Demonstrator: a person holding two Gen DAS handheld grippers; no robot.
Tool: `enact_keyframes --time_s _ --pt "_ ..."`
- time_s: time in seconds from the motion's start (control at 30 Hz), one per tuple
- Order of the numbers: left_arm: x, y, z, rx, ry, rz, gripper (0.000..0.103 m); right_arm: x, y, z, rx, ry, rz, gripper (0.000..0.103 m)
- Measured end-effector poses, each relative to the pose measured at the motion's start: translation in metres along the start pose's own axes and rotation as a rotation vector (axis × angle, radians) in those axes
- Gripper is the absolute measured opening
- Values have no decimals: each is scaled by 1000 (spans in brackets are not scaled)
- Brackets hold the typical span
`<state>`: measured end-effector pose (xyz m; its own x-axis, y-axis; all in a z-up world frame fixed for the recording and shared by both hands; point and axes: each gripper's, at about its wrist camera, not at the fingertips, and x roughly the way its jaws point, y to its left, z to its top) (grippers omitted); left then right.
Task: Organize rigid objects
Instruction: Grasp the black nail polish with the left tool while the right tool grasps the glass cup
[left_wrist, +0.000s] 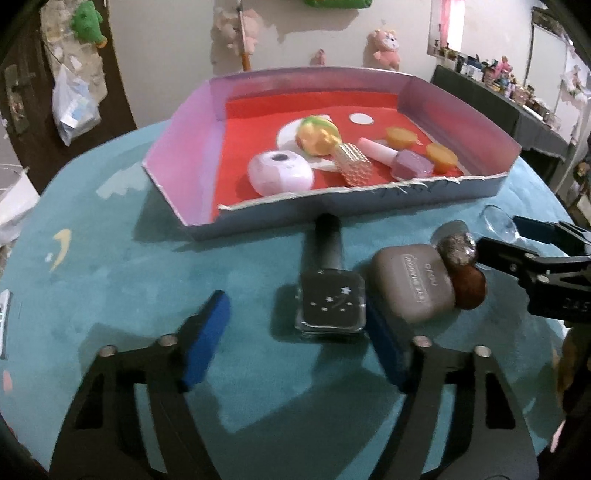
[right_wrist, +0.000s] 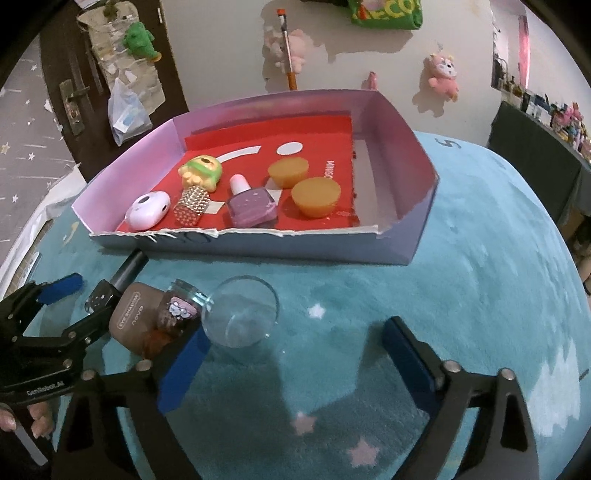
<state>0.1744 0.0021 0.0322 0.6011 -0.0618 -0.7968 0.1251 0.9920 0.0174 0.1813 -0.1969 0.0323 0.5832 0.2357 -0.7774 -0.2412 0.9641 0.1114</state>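
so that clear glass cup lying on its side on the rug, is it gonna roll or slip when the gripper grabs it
The glass cup looks round and lies on its side, so a nudge would probably roll it, though the soft rug may slow that. Its smooth wall could slip between the pads. It is likely stiff but breakable.

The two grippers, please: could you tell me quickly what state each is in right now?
Left gripper: open, straddling the dark nail polish bottle, pads not yet pressing.
Right gripper: open, holding nothing; the clear glass cup lies between its fingers.
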Motion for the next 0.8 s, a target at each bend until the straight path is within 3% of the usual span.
enact_keyframes --time_s 0.23,0.4,0.53,0.8 --pt "2 -4 2 -8 -11 -17 55 -1 2 0 -15 -7 29 79" --pt "1 -6 1 -11 -25 -41 39 -1 3 1 -10 -15 67 69" --pt "0 -8 1 -10 -34 -59 34 -3 10 -1 -42 -23 98 44" --pt "-5 -2 -1 -51 -61 -68 34 -19 4 -3 -9 -115 65 43"
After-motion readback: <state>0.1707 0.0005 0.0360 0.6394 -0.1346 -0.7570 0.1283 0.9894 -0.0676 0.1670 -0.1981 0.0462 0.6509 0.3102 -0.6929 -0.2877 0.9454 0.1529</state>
